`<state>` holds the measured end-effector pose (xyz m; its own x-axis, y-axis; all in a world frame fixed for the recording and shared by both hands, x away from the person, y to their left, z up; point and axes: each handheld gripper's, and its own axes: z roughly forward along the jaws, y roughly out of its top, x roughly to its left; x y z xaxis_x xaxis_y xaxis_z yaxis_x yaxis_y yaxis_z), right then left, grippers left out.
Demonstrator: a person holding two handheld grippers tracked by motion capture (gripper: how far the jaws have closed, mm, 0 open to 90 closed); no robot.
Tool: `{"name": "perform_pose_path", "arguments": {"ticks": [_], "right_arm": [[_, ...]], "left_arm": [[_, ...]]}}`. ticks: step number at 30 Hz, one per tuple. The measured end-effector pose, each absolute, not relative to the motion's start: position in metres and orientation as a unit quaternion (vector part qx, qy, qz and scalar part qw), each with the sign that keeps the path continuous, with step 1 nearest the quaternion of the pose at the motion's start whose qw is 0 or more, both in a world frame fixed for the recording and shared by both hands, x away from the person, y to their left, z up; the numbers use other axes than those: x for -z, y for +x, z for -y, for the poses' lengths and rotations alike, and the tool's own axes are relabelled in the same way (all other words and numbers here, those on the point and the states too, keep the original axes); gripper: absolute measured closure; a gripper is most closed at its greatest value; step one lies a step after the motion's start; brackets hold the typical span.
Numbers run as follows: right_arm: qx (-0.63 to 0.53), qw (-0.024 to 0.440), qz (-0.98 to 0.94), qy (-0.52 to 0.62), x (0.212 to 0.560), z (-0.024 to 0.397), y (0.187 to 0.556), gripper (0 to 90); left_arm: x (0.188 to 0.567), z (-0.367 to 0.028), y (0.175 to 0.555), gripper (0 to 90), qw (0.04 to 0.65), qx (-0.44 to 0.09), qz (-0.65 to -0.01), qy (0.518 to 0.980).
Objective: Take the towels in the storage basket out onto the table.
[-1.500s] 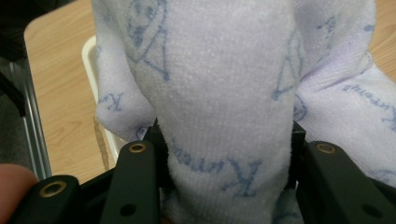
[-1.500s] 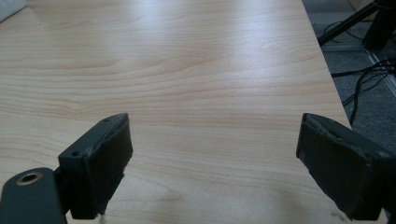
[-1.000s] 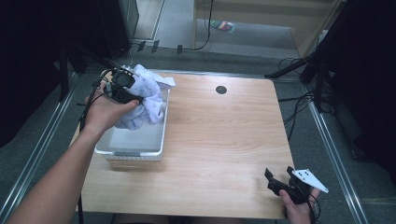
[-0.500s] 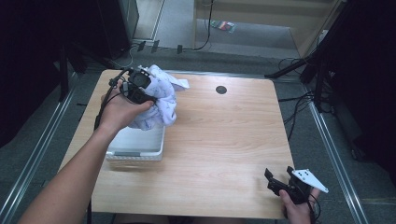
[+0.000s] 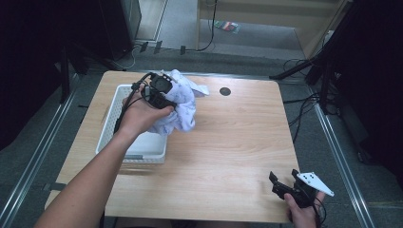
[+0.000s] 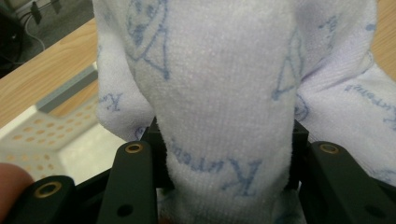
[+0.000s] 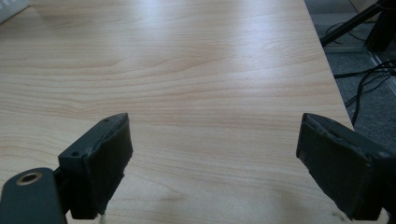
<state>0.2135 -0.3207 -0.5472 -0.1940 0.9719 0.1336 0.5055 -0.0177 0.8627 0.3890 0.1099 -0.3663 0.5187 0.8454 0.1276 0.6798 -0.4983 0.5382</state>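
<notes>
A light wooden rectangular table (image 5: 228, 142) carries a white perforated plastic basket (image 5: 114, 118) near its left edge. Above the basket's right rim hangs a crumpled pale lilac terry towel with blue print (image 5: 183, 107), lifted clear of the tabletop. The left gripper (image 5: 159, 92) has its jaws clamped tight on a fold of that towel. The right gripper (image 5: 290, 190) rests at the table's near right corner, jaws spread wide with nothing between them.

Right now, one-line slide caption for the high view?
Left gripper lifts white printed towel beside white perforated basket; right gripper open.
</notes>
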Motion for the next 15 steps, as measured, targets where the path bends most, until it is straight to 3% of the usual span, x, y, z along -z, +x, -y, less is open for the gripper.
{"name": "perform_pose_path", "arguments": {"ticks": [15], "right_arm": [[-0.429, 0.274, -0.645, 0.570, 0.547, 0.321, 0.213, 10.7]], "left_arm": [[0.382, -0.060, 0.392, 54.0, 0.222, -0.171, -0.425, 0.861]]}}
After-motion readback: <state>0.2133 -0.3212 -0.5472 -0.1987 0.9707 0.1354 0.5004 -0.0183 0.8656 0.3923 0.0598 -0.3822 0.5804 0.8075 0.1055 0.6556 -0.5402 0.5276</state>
